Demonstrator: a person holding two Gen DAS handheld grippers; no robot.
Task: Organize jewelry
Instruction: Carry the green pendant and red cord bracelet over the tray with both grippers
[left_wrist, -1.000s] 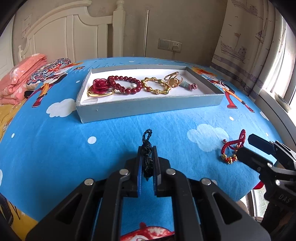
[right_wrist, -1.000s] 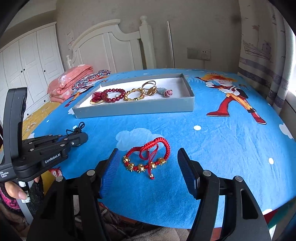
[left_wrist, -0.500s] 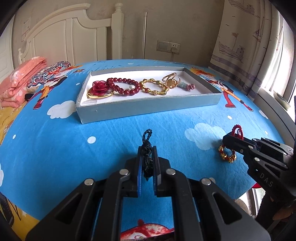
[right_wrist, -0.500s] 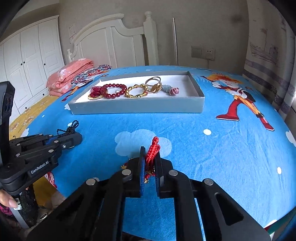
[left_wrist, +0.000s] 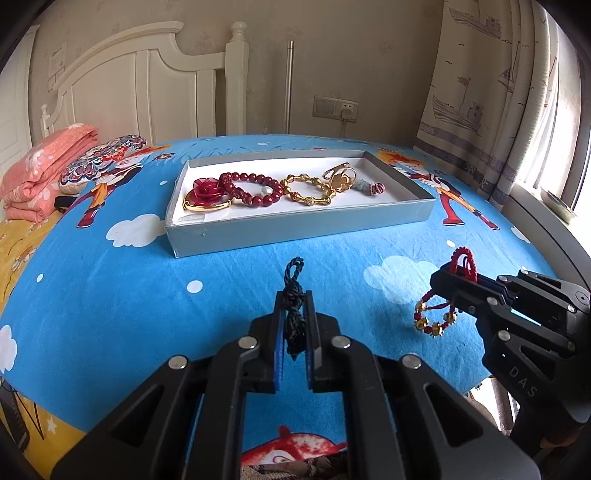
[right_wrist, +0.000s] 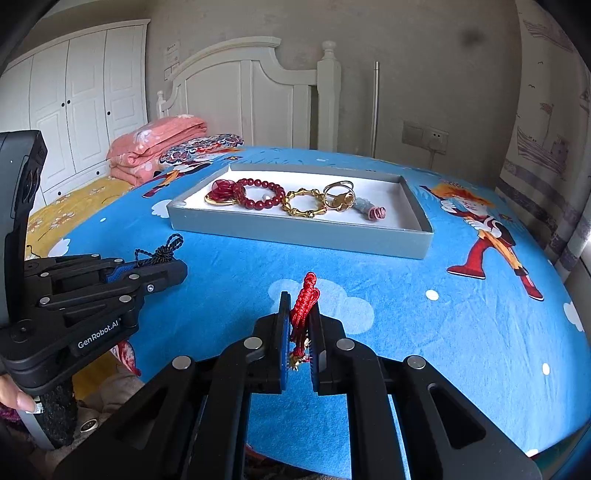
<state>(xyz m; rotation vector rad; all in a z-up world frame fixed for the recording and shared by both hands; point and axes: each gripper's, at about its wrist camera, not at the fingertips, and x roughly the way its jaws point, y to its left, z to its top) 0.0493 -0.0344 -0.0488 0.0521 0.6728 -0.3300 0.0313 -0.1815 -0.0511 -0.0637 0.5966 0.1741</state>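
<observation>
Left gripper clamped tight on a black braided cord, loop end sticking up past the fingertips, held above the blue cartoon-print bedsheet near its front edge. Right gripper also pinched closed, on a red knotted cord bracelet with small gold beads; in the left wrist view that bracelet hangs below the right gripper's tips, red loops poking above, gold beads dangling clear of the sheet, over the bed's front right part. The two grippers sit side by side, well apart. Shallow grey rectangular cardboard tray with white lining lies on the sheet toward the headboard side, past both grippers. In the tray, left to right: red fabric rose on a gold ring-shaped base, dark red bead bracelet with one white pearl touching the rose, gold bamboo-link bracelet, gold rings cluster overlapping the bamboo bracelet's right side, small pale blue and pink piece just beside it. Right end of the tray is bare lining. Folded pink quilt and a patterned pillow at the bed's far left corner, by the white headboard.
</observation>
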